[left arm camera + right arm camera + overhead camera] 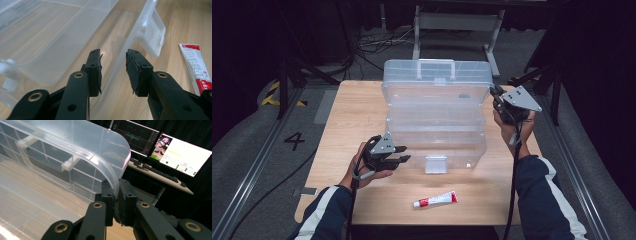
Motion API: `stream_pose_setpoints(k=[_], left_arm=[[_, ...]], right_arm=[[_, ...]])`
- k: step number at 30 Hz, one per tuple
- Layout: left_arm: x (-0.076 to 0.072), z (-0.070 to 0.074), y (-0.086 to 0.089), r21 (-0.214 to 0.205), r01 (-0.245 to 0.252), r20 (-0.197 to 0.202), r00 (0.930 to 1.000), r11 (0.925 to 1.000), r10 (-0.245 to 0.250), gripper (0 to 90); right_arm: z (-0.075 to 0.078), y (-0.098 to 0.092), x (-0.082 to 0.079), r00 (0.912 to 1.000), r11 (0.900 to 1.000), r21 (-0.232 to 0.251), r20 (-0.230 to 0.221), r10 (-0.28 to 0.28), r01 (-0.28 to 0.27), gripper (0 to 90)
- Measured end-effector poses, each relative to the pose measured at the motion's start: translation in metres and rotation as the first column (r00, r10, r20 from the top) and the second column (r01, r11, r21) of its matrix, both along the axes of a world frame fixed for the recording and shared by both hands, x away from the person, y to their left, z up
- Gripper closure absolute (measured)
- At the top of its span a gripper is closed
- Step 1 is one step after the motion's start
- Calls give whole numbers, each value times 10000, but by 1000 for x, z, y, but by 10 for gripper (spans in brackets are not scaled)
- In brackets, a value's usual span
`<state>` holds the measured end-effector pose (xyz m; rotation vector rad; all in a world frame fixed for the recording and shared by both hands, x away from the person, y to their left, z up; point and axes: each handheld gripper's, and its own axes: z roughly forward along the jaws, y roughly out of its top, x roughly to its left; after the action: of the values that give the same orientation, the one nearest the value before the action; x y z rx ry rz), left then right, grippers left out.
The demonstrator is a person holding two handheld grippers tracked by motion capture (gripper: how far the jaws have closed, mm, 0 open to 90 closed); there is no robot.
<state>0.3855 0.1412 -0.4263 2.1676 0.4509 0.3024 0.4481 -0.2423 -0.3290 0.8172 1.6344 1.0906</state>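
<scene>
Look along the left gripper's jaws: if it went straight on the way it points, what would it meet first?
Most likely the clear plastic box: the left gripper stands open, its jaws aimed at the box's front wall near the latch. The tube lies off to one side.

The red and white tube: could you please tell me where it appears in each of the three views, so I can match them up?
High view: the red and white tube lies on the wooden table, near the front edge, in front of the clear plastic box.
Left gripper view: at the right edge, beside the box's front latch.
Right gripper view: not in it.
Shared landmark: the clear plastic box.
</scene>
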Motion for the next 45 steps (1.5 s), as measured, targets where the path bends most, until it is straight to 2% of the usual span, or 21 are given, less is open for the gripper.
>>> stream_pose_setpoints(k=[10,17,22,33,39,45], left_arm=[[1,-3,-1,316,144,41,9999,9994,-145,676],[3,-3,1,499,458,19,9989,9977,-460,695],[4,-2,4,692,596,158,9980,9958,-609,700],[6,-2,9,729,832,272,9960,9939,-854,705],[7,-2,12,706,757,362,9963,9946,-784,697],[9,-3,16,695,747,435,9960,9948,-778,689]], right_arm=[[3,0,9,10000,10000,-62,-55,-43,42,851],[7,0,15,9997,10000,-10,-227,2,-2,851],[9,0,18,9995,10000,-25,-321,36,-37,852],[11,2,20,9989,9999,94,-459,-108,112,852],[11,4,24,9986,9990,368,-471,-238,255,853],[13,7,28,9976,9987,391,-623,-288,313,853]])
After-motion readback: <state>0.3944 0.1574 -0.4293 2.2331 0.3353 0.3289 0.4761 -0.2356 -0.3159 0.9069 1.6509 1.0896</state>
